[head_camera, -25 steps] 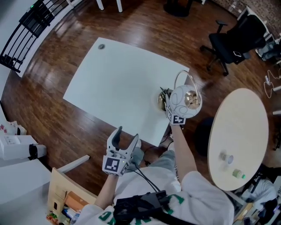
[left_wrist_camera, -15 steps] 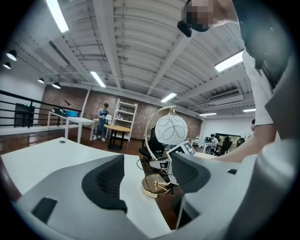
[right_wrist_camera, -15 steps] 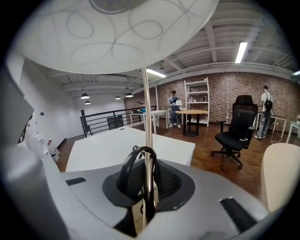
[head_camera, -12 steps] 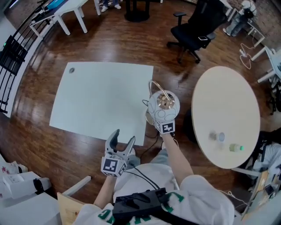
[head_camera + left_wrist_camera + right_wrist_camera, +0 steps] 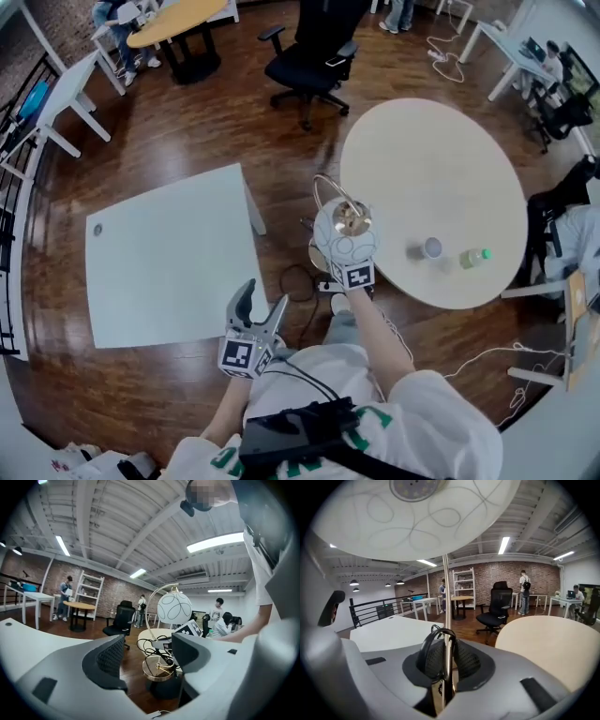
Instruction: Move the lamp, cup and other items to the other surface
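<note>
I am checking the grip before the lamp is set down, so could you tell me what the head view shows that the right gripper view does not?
Head view only: the cup and green bottle on the round table, and the open left gripper. Right gripper view only: the right gripper with its jaws shut on the lamp at its thin stem. Both: the lamp's white shade, the round table and the white table.

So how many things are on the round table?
2: a small grey cup and a small green bottle, side by side on the beige round table, toward its near side. Nothing looks hidden.
</note>
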Demonstrator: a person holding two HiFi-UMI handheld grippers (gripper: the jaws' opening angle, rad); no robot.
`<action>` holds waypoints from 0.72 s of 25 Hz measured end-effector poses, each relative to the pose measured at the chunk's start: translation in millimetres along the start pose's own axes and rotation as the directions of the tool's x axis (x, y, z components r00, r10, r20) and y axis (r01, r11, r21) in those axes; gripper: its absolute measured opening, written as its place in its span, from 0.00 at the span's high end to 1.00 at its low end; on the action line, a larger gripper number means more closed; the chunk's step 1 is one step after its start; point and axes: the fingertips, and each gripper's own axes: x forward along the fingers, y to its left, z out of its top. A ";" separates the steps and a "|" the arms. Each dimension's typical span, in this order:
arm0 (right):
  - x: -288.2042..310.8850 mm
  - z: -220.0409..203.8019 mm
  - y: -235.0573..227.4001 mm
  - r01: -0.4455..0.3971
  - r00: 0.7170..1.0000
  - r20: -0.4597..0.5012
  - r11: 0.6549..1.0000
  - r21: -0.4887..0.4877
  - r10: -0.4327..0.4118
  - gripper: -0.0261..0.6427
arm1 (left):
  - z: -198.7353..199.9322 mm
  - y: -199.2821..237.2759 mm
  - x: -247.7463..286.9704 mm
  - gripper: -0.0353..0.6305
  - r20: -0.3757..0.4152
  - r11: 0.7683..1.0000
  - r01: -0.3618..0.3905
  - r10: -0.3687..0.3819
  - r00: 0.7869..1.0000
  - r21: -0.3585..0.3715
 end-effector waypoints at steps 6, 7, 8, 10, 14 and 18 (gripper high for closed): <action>-46.0 19.4 -105.9 0.160 0.986 0.045 0.987 0.027 -0.161 0.86 | 2.9 -50.1 60.0 0.49 -0.021 0.992 0.126 -0.126 0.992 0.026; -50.9 19.9 -123.9 0.185 0.981 0.049 0.982 0.040 -0.187 0.86 | 3.2 -55.5 68.8 0.49 -0.025 0.990 0.141 -0.141 0.990 0.027; -55.1 21.0 -140.9 0.207 0.976 0.053 0.977 0.053 -0.210 0.86 | 2.9 -60.5 77.1 0.49 -0.028 0.987 0.155 -0.154 0.988 0.028; -62.2 20.0 -174.1 0.249 0.966 0.059 0.966 0.073 -0.253 0.86 | -0.1 -71.0 92.5 0.49 -0.037 0.983 0.180 -0.179 0.983 0.027; -69.1 9.8 -235.5 0.321 0.942 0.067 0.941 0.108 -0.329 0.86 | -6.9 -92.4 119.2 0.49 -0.061 0.975 0.220 -0.218 0.974 0.021; -64.4 1.2 -290.8 0.372 0.923 0.045 0.918 0.134 -0.381 0.86 | -8.3 -99.4 147.6 0.49 -0.068 0.975 0.220 -0.218 0.973 0.013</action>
